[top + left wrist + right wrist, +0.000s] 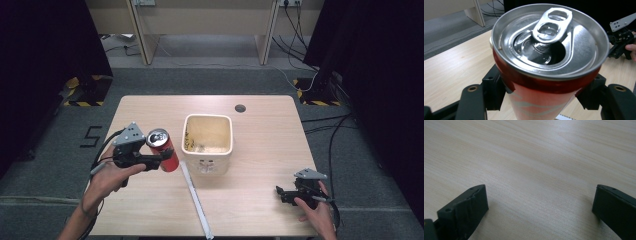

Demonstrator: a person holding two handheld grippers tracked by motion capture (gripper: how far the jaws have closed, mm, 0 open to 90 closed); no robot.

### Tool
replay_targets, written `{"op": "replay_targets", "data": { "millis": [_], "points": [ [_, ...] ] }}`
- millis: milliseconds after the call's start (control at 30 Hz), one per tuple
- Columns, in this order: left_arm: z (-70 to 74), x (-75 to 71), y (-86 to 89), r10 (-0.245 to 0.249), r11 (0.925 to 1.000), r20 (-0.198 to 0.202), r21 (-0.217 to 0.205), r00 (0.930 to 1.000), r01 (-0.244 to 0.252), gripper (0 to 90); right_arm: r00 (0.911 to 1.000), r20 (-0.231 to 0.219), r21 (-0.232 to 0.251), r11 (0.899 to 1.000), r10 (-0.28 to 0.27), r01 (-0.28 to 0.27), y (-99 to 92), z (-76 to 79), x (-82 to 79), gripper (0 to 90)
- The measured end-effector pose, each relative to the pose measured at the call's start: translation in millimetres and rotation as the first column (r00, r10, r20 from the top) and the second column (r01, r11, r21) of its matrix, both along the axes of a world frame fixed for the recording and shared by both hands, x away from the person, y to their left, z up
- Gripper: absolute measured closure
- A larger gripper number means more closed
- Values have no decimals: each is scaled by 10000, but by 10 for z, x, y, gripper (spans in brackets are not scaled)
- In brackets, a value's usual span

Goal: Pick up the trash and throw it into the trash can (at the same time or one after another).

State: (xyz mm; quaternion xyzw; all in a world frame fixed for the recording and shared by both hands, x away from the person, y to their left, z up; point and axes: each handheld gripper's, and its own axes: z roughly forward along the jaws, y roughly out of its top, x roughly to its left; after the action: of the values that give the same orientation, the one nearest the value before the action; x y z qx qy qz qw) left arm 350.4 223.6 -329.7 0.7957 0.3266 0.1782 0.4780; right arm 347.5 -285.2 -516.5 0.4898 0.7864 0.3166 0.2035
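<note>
A red drink can (pixel 163 149) with an opened silver top is held above the table's left side, tilted, with my left gripper (pixel 159 161) shut on its body. In the left gripper view the can (pixel 544 75) fills the middle, its pull tab lifted over the open mouth, and the black pads (pixel 492 92) press both its sides. A cream square bin (pixel 208 144) stands just right of the can at the table's middle. My right gripper (pixel 281 193) rests low at the front right of the table, open, with bare wood between its jaws (pixel 540 205).
A long white strip (pixel 196 199) lies on the wooden table (pixel 260 210) in front of the bin, running toward the front edge. A small round hole (pixel 240 108) sits near the table's far edge. Dark curtains and cables flank the table on the floor.
</note>
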Motion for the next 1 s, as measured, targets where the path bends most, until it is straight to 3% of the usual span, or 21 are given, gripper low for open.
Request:
{"op": "replay_targets", "data": {
  "millis": [533,1000],
  "points": [
    [252,123,-71,-88,10000,222,5,9997,87,338,10000,20,0,10000,17,-17,-1,-1,0,1],
    [421,246,-330,-397,9992,365,48,9985,395,338,10000,19,1,10000,17,-17,-2,-1,0,2]
  ]
}}
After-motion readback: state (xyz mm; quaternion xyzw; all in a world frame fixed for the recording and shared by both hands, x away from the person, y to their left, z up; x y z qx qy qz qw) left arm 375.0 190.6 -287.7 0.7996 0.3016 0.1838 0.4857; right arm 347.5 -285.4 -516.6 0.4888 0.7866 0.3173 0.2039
